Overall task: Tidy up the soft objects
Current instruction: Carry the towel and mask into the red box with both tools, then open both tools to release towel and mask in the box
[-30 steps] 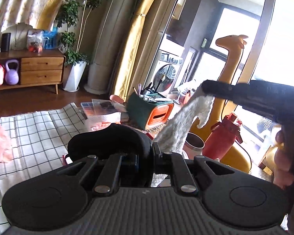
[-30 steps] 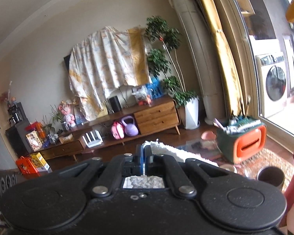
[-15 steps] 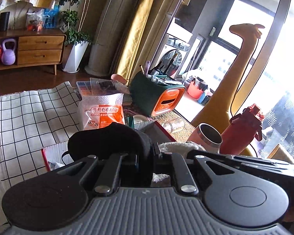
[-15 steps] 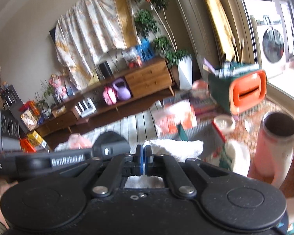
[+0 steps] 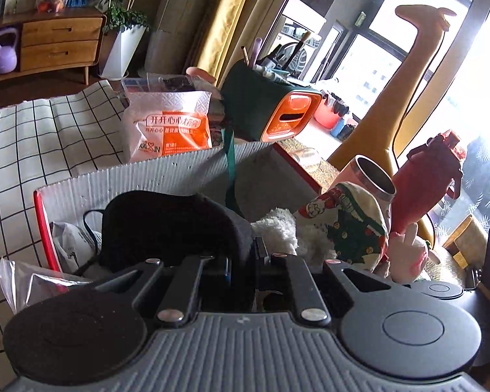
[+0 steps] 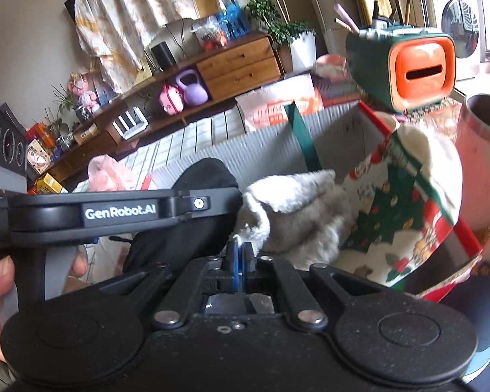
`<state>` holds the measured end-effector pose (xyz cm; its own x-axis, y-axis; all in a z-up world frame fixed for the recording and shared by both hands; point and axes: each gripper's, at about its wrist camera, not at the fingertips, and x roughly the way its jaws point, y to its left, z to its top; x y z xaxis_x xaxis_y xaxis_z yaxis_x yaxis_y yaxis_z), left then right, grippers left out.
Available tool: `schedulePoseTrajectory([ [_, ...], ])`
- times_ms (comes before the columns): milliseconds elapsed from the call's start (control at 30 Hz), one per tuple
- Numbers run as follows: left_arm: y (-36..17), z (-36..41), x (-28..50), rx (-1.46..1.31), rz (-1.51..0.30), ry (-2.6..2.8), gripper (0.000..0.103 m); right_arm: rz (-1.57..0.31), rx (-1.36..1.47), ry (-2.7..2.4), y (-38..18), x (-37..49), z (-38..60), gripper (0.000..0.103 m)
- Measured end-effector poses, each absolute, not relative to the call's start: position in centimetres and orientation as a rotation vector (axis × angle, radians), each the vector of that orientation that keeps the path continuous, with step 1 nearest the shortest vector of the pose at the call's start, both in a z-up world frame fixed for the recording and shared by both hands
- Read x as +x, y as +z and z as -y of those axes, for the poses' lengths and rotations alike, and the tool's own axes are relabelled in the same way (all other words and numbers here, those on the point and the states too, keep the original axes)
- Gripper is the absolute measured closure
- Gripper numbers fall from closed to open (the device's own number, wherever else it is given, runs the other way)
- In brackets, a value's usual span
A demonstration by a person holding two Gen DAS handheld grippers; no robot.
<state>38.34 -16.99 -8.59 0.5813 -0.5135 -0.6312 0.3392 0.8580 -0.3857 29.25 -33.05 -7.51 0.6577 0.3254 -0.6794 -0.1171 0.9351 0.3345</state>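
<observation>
A grey corrugated box with red edges point(image 5: 166, 176) holds soft things: a black cap point(image 5: 166, 225), a white fluffy cloth point(image 5: 277, 228) and a Christmas-print stocking point(image 5: 352, 222). My left gripper point(image 5: 241, 261) is shut on the black cap inside the box. My right gripper point(image 6: 240, 251) is shut on an edge of the fluffy cloth point(image 6: 294, 209), which lies in the box point(image 6: 258, 143) beside the stocking point(image 6: 405, 202). The left gripper's arm point(image 6: 121, 210) crosses the right wrist view over the cap point(image 6: 205, 176).
A tissue pack point(image 5: 170, 124) and a green-and-orange organizer point(image 5: 271, 107) stand behind the box. A pink steel cup point(image 5: 369, 176), a red bottle point(image 5: 431, 179) and a yellow giraffe point(image 5: 395, 98) are to the right. A checked cloth point(image 5: 32, 137) covers the left.
Both grippers came down from high up into the box. The fluffy cloth, hanging in the air before, now lies in the box. The cap moved down with the left gripper.
</observation>
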Motion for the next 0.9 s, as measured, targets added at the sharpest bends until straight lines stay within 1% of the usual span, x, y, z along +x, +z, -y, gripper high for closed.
schedulePoseTrajectory([
  [133, -10.0, 17.5, 38.7, -0.216, -0.86, -0.508, 0.091, -0.844, 0.263, 0.253, -8.0, 29.3, 33.0, 0.097],
  [233, -10.7, 17.6, 38.9, -0.221, -0.9, -0.501, 0.091, -0.855, 0.259, 0.259, -8.2, 29.0, 33.0, 0.09],
  [400, -11.3, 18.1, 38.8, -0.195, -0.938, -0.492, 0.091, -0.858, 0.229, 0.264, -8.0, 28.6, 32.6, 0.083],
  [467, -11.3, 18.3, 38.5, -0.186, -0.942, -0.495, 0.09, -0.86, 0.219, 0.27, -7.9, 28.5, 32.5, 0.075],
  [500, -11.3, 18.4, 38.4, -0.18, -0.948, -0.498, 0.09, -0.862, 0.218, 0.269, -7.9, 28.4, 32.5, 0.074],
  [600, -11.1, 18.4, 38.0, -0.164, -0.943, -0.503, 0.087, -0.857, 0.205, 0.27, -7.6, 28.2, 32.3, 0.068],
  [700, -10.7, 18.3, 37.5, -0.157, -0.937, -0.495, 0.081, -0.854, 0.182, 0.266, -7.4, 27.8, 31.9, 0.06],
  [767, -10.5, 18.2, 37.2, -0.146, -0.931, -0.483, 0.074, -0.852, 0.173, 0.265, -7.2, 27.6, 31.8, 0.054],
  [800, -10.3, 18.2, 37.1, -0.139, -0.926, -0.478, 0.073, -0.848, 0.167, 0.264, -7.1, 27.5, 31.7, 0.053],
  [867, -9.9, 18.1, 36.7, -0.126, -0.911, -0.471, 0.072, -0.842, 0.162, 0.259, -6.9, 27.2, 31.7, 0.045],
  [900, -9.7, 18.0, 36.5, -0.124, -0.902, -0.47, 0.072, -0.836, 0.163, 0.256, -6.8, 27.1, 31.7, 0.043],
])
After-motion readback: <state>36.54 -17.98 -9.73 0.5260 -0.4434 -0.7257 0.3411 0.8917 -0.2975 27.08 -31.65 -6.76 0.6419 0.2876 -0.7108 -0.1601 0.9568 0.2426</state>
